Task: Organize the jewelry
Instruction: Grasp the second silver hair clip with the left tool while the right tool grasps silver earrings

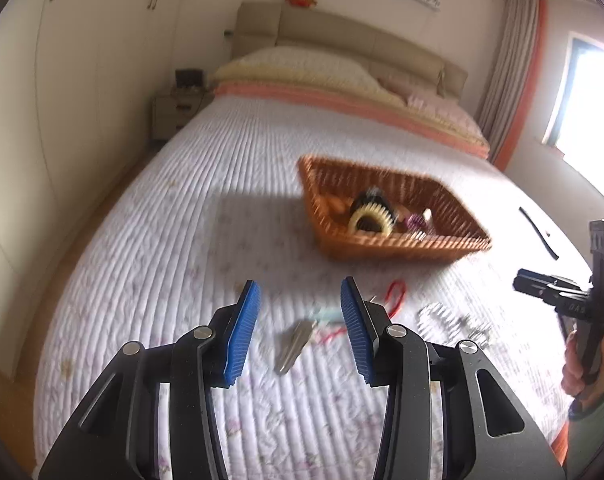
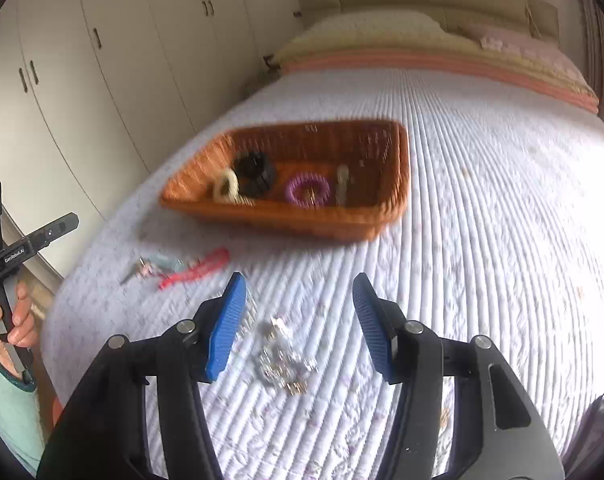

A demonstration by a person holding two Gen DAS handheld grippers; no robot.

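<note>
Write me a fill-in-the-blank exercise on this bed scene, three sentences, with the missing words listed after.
1. The purple coil hair tie lies inside the woven ____.
2. The silver chain pile on the quilt sits in front of the ____ tongs, which are open.
3. The left tongs hold ____; a silver hair clip lies on the quilt just below them.

Missing words: basket; right; nothing
</note>
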